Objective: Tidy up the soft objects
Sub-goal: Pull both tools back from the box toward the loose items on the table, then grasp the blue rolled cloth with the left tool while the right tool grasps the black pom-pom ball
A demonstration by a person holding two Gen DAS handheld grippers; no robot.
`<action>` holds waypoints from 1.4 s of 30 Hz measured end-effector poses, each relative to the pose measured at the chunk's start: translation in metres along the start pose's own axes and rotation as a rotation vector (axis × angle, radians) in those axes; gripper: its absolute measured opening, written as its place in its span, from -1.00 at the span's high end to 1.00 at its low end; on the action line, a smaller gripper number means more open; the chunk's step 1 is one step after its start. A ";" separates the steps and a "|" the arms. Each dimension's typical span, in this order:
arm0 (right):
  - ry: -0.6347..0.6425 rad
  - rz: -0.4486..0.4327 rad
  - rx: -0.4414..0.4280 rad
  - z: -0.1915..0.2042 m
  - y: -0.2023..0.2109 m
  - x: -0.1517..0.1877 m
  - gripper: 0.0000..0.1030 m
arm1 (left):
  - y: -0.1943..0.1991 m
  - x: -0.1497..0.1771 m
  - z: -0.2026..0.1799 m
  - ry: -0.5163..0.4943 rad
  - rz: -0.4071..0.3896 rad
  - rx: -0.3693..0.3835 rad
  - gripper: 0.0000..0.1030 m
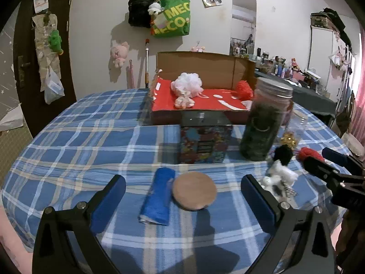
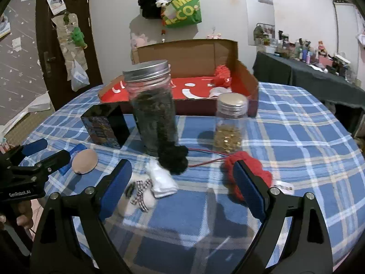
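Note:
My left gripper (image 1: 182, 191) is open above a rolled blue cloth (image 1: 158, 197) and a round tan puff (image 1: 194, 190), which lie side by side between its fingers, untouched. My right gripper (image 2: 182, 178) is open too; a white sock (image 2: 162, 178) and a small white plush with a checked bow (image 2: 136, 196) lie by its left finger, a black yarn ball (image 2: 174, 159) sits further off, and a red yarn ball (image 2: 248, 178) sits behind its right finger. A cardboard box with a red lining (image 1: 205, 100) at the far side holds a white mesh pouf (image 1: 187, 84) and red yarn (image 1: 244, 89).
A tall jar of dark stuff (image 2: 154, 107), a smaller jar of gold pieces (image 2: 229, 123) and a dark printed box (image 1: 204, 137) stand mid-table on the blue plaid cloth (image 1: 79, 141). Bags and plush toys hang on the wall; a cluttered dark table (image 2: 308, 77) stands at right.

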State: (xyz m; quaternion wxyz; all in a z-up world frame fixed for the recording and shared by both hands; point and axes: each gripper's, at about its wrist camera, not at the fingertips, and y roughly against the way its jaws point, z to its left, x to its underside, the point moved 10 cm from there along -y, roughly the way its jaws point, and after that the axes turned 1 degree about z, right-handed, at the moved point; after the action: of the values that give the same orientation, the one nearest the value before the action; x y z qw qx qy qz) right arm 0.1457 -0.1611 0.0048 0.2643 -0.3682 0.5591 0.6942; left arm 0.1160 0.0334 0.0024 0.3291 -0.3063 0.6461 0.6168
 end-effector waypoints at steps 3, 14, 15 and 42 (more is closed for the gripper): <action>0.011 0.009 -0.002 0.006 -0.008 -0.001 -0.76 | -0.004 0.000 0.007 -0.009 0.012 0.007 -1.00; -0.014 0.070 -0.020 0.007 -0.039 -0.005 -0.76 | -0.014 0.009 0.034 -0.057 0.082 0.008 -0.88; -0.014 0.075 -0.020 0.007 -0.041 -0.005 -0.76 | -0.017 0.011 0.035 -0.068 0.096 0.017 -0.81; 0.000 0.080 -0.101 0.001 -0.015 -0.004 0.39 | -0.003 -0.012 -0.036 -0.082 0.059 0.255 0.56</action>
State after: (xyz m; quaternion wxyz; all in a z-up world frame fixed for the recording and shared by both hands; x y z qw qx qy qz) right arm 0.1600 -0.1559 -0.0005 0.2175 -0.3586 0.5376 0.7315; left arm 0.1238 -0.0030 0.0109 0.3733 -0.2174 0.7139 0.5511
